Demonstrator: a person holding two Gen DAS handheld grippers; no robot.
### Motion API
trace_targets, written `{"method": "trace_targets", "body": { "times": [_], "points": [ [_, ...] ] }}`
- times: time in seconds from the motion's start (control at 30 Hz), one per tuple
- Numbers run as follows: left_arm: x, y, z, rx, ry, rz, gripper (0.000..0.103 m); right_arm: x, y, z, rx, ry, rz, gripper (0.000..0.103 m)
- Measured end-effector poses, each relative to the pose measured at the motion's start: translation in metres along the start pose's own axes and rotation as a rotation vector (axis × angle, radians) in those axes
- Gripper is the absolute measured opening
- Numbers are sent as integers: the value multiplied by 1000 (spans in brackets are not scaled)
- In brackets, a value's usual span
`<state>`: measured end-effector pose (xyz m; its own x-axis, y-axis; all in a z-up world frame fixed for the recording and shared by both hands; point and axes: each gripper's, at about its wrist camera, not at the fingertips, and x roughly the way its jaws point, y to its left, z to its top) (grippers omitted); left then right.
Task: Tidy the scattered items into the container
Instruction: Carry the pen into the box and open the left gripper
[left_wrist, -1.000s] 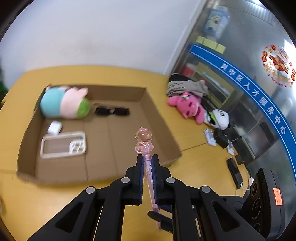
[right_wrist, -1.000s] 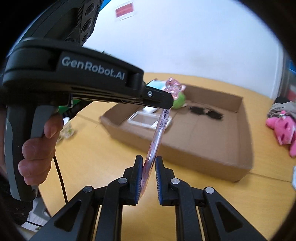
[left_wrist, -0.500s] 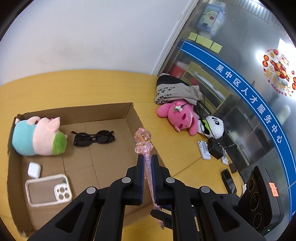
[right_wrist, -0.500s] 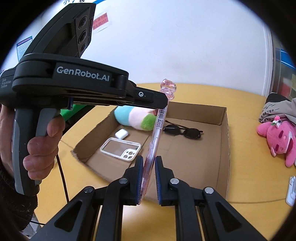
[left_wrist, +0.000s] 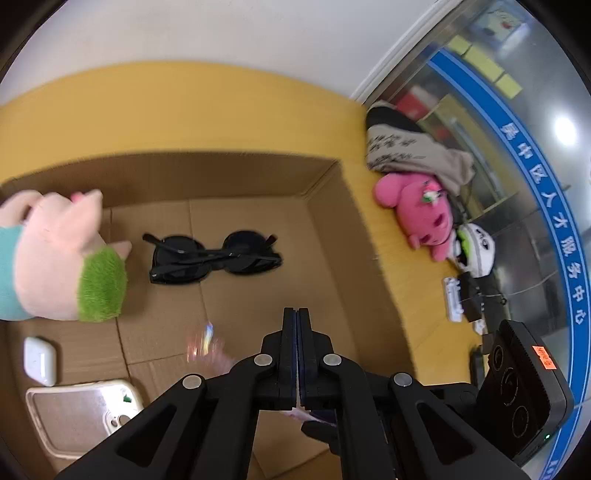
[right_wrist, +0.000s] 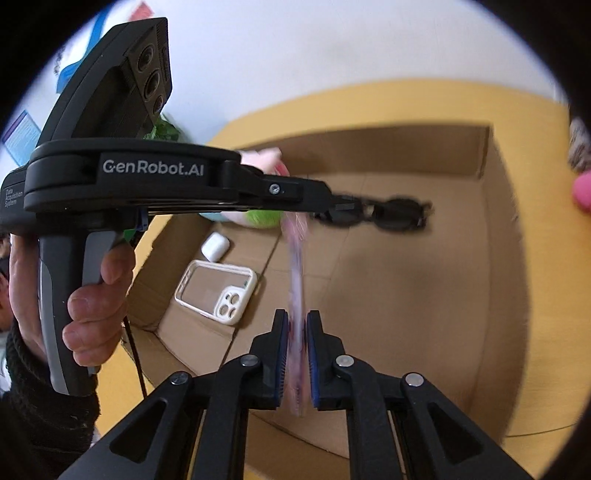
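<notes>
Jaws of the left gripper (left_wrist: 297, 314) have slipped off the pink pen (right_wrist: 296, 273) and clenched empty; the right gripper (right_wrist: 295, 325) still clamps it, now carried over the cardboard box (right_wrist: 480, 155), ready for release.

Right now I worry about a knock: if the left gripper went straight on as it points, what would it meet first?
Probably the bare floor of the cardboard box. The left gripper, shut, aims just short of the sunglasses; depth is unclear.

Right of tongs, on yellow table (left_wrist: 221, 110): grey bag (left_wrist: 413, 151), white charger (left_wrist: 453, 299), black cables; blue-banded glass wall (left_wrist: 535, 177) behind.
</notes>
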<state>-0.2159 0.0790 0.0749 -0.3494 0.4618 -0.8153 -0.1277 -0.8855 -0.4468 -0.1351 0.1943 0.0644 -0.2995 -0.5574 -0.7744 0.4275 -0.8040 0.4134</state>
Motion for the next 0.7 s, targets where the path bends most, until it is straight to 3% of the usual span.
{"method": "trace_targets", "body": {
  "times": [0.2, 0.53, 0.6, 0.63, 0.67, 0.7],
  "points": [
    [24, 16, -2, -27, 46, 8, 0, 27, -9, -1, 8, 79, -71, 9],
    [26, 38, -13, -98, 93, 28, 1, 39, -5, -4, 16, 117, -82, 9],
    [31, 44, -18, -120, 122, 38, 9, 38, -7, -3, 40, 110, -68, 9],
    [33, 46, -21, -130, 136, 32, 20, 37, -9, -2, 53, 104, -60, 9],
    [36, 48, -24, -145, 153, 21, 40, 37, -11, -2, 66, 99, -54, 9],
    [39, 49, -27, -163, 163, 6, 50, 36, -14, -2, 84, 91, -46, 9]
  ]
}}
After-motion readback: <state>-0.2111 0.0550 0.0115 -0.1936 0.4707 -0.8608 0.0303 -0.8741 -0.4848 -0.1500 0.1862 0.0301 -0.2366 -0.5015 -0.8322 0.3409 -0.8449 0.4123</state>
